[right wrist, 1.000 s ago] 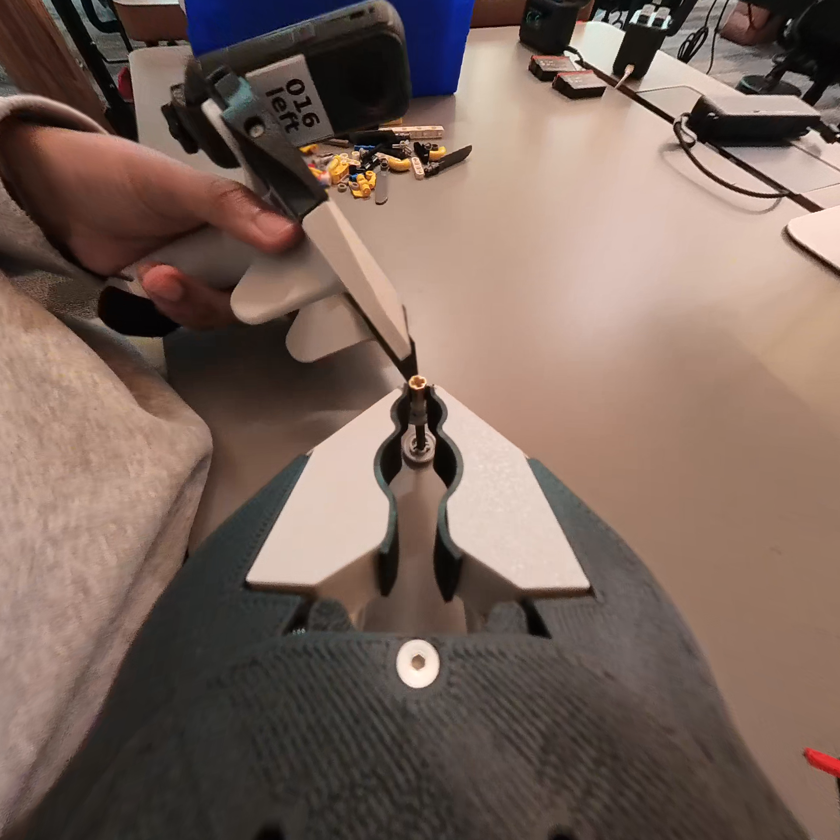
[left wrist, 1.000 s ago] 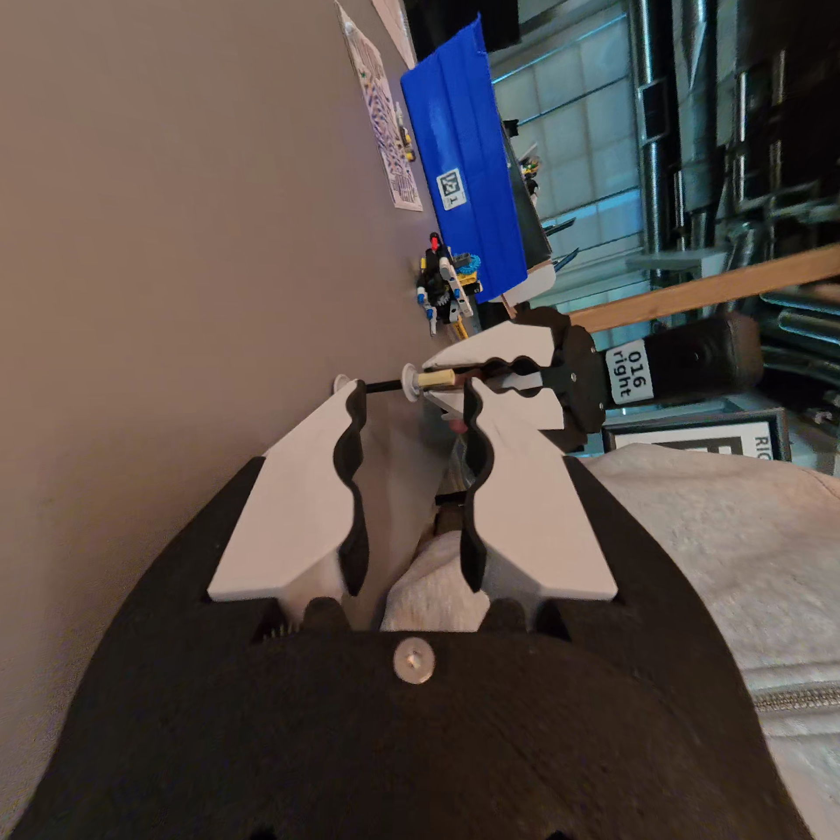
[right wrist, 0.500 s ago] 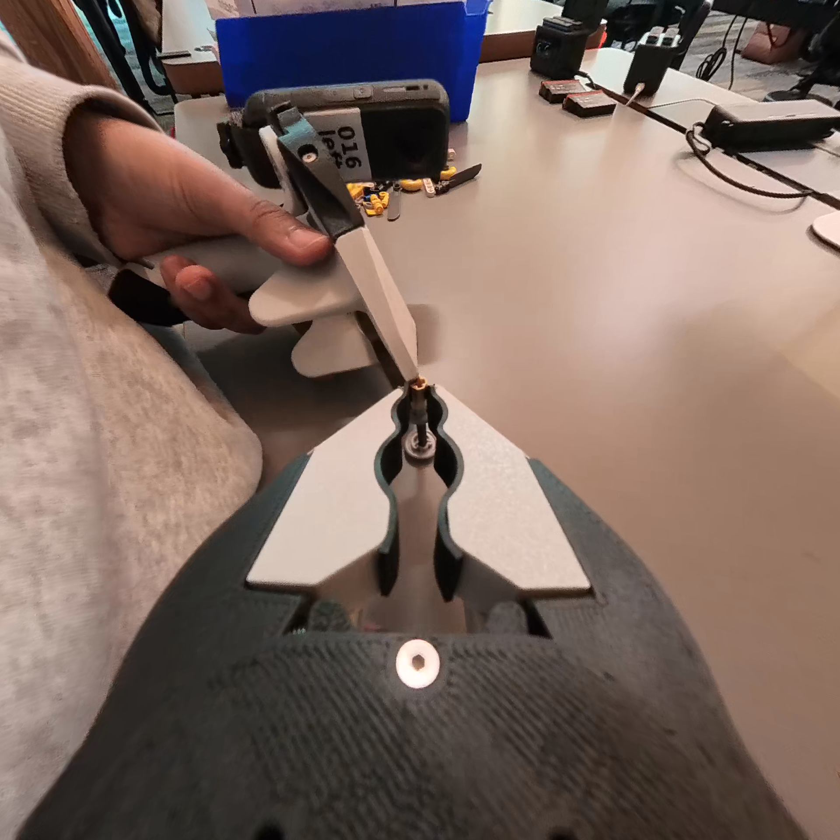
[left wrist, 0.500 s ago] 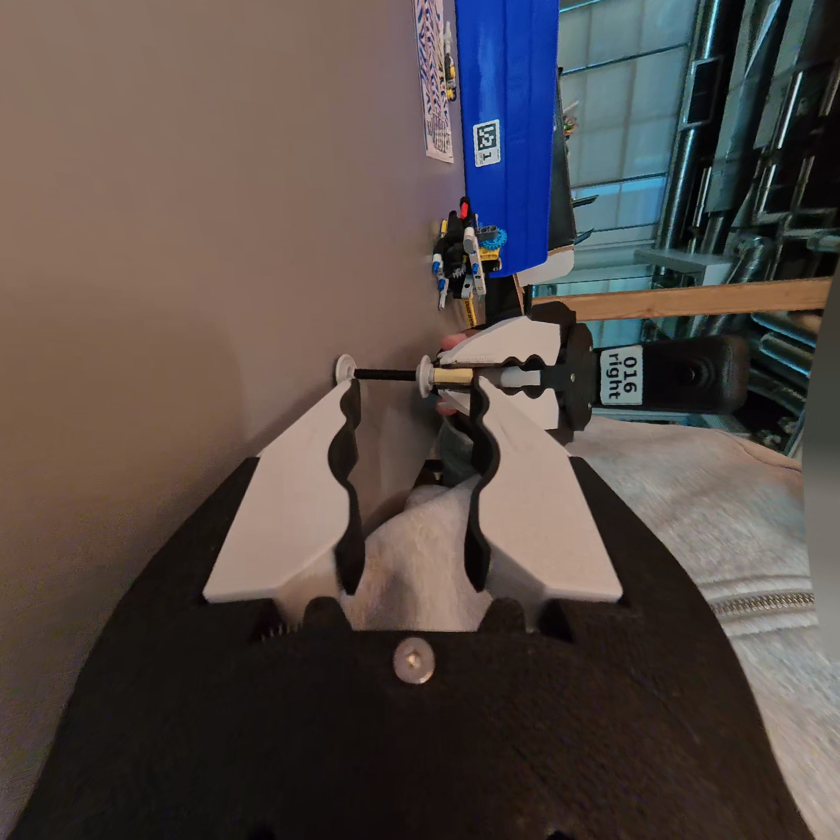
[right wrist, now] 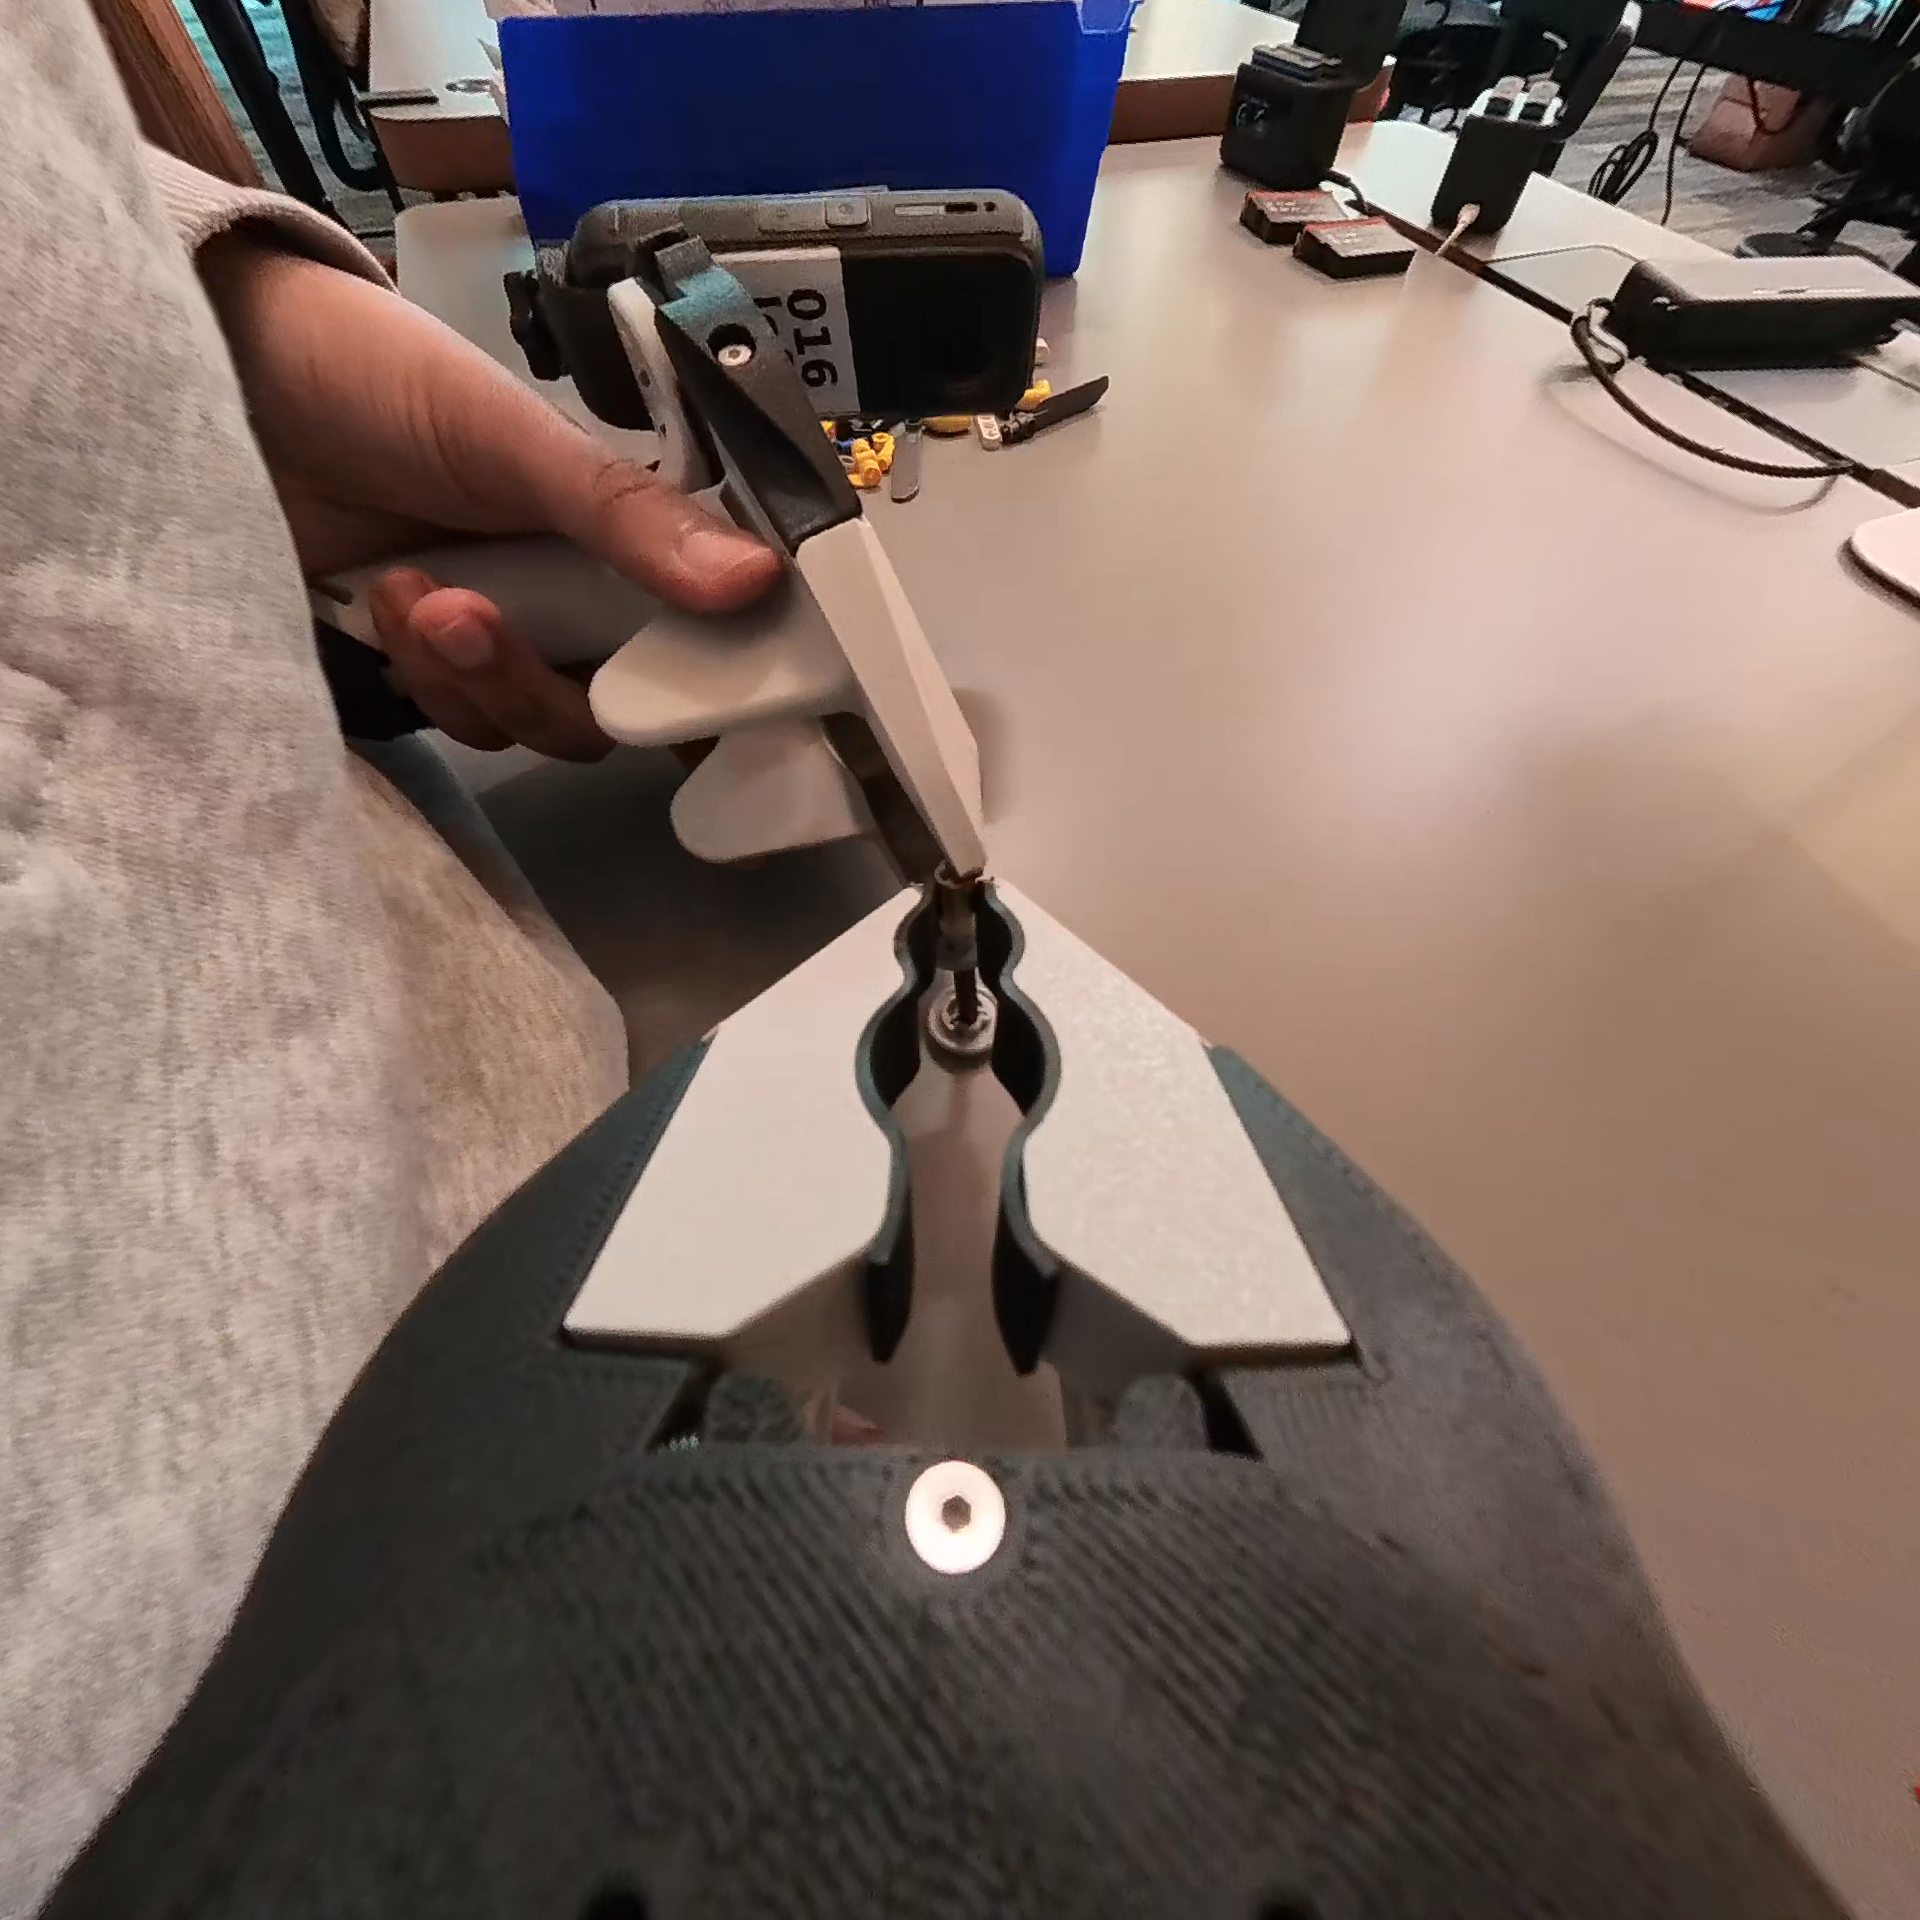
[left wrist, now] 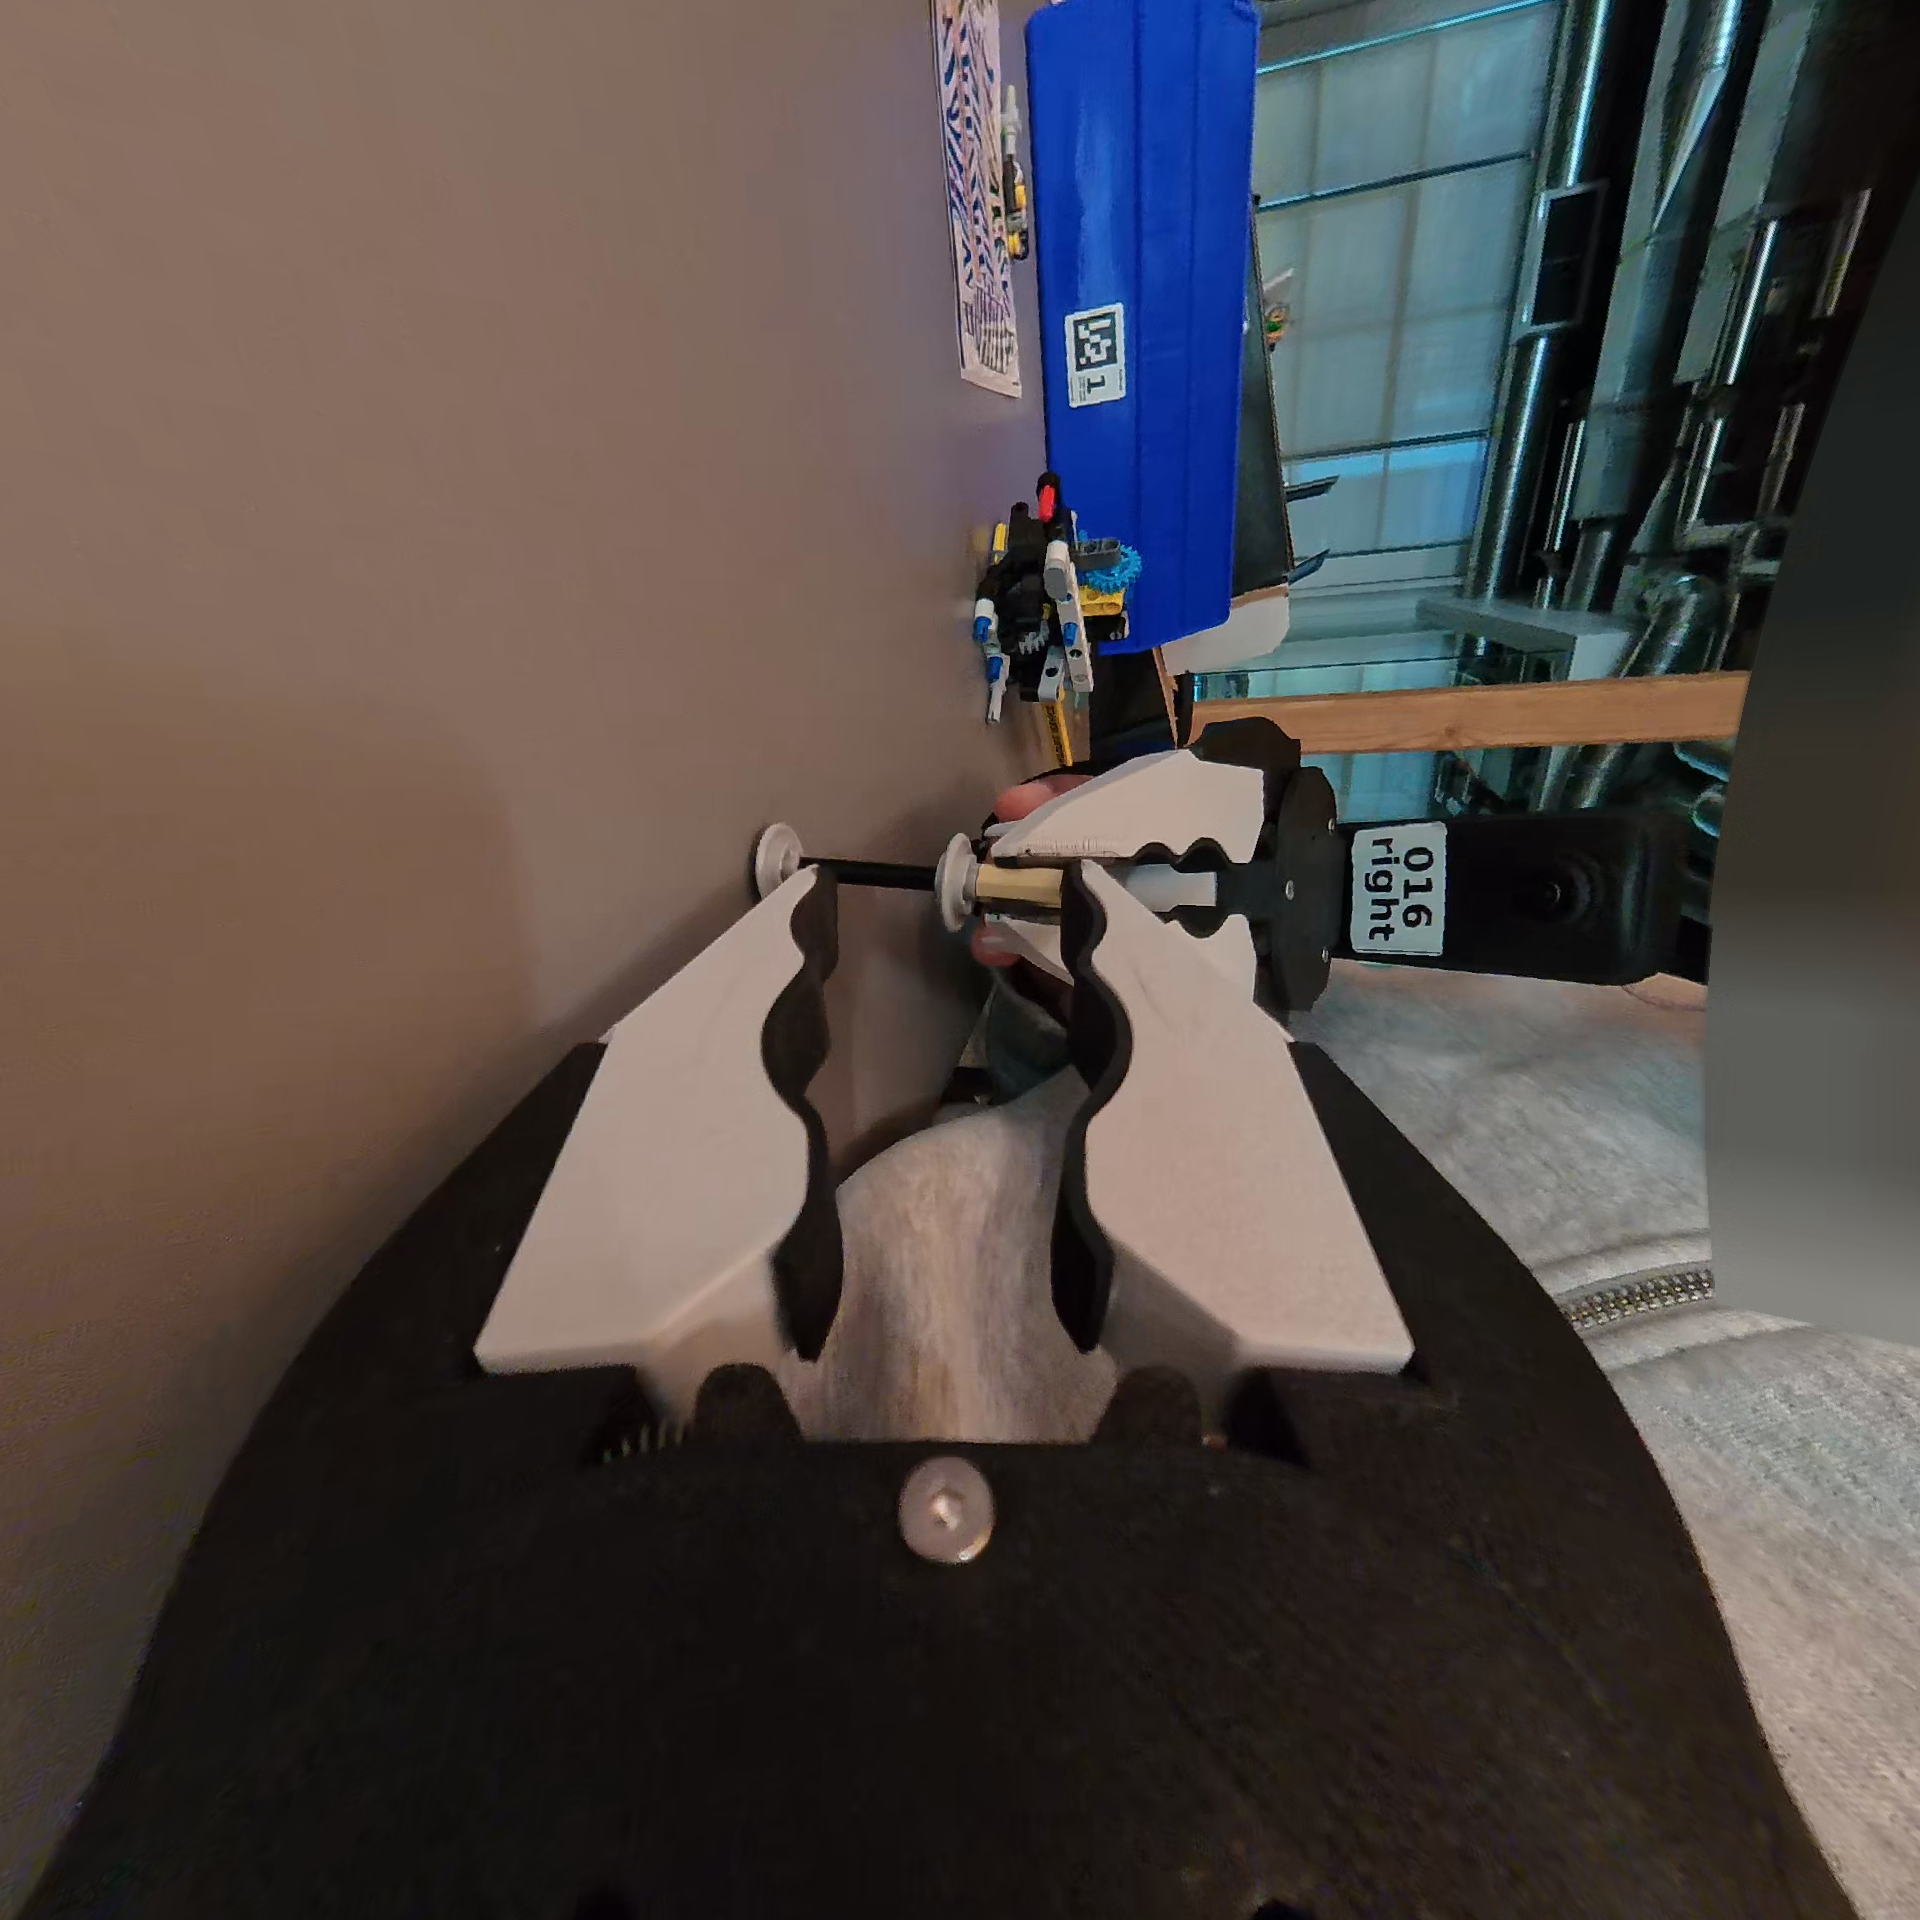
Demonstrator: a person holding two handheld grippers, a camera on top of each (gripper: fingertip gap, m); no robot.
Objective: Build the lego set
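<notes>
My right gripper [right wrist: 958,899] is shut on a thin black axle [left wrist: 873,875]. The axle carries a white bushing [left wrist: 777,854] at its far end, a second bushing [left wrist: 954,881], and a tan sleeve [left wrist: 1023,885] between the right gripper's jaws. My left gripper [left wrist: 948,904] is open, and the axle spans the gap between its fingertips. In the right wrist view one left finger [right wrist: 899,665] touches the axle's end [right wrist: 961,966]. A partly built lego model [left wrist: 1039,613] stands on the table beside the blue bin [left wrist: 1132,312].
Loose lego pieces [right wrist: 935,426] lie in front of the blue bin [right wrist: 810,114]. An instruction sheet [left wrist: 977,197] lies beyond. Black chargers and cables [right wrist: 1766,312] sit at the back right. A person's hand [right wrist: 468,488] and grey sleeve are at the left. Less than 4 cm separates the two grippers' tips.
My left gripper has turned and moved closer, so the axle now lies across its fingertips and one fingertip touches the axle's end. My right gripper stays shut on the axle.
</notes>
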